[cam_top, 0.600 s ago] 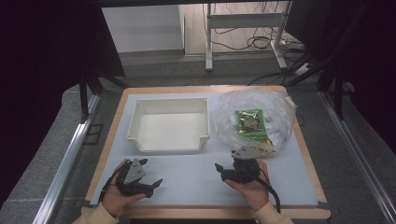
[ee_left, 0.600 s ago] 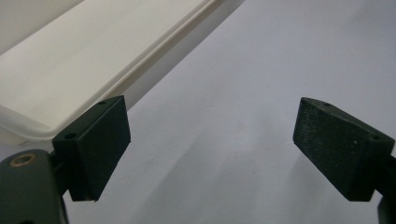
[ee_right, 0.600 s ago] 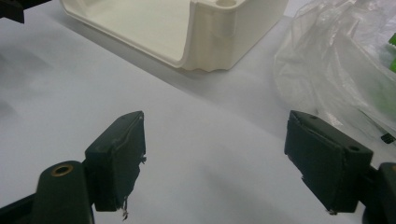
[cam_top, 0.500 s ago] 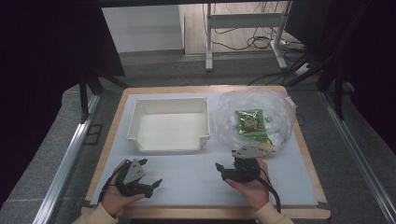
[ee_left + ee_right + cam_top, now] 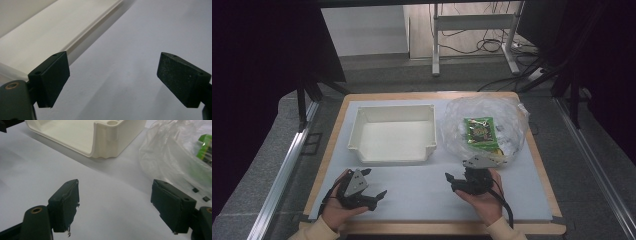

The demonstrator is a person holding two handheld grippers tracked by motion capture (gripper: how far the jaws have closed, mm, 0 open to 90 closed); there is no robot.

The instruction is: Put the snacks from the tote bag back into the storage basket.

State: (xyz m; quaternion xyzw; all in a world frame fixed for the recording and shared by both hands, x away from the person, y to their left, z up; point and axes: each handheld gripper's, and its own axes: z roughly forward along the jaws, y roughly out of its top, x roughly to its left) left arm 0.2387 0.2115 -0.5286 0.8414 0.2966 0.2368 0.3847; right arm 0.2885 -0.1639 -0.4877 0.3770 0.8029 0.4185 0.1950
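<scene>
While the white bin (image 5: 394, 134) sits empty at the mat's (image 5: 422, 195) far left, a clear bag (image 5: 484, 127) just to its right holds a green packet (image 5: 481, 132); its printing is too small to read. Near the front edge, the left gripper (image 5: 371, 186) and right gripper (image 5: 456, 179) rest in the person's hands, well apart, each with jaws spread wide and gripping nothing. The right one lies just before the bag. Since the earlier frames, bin, bag and both grippers have kept their places.
</scene>
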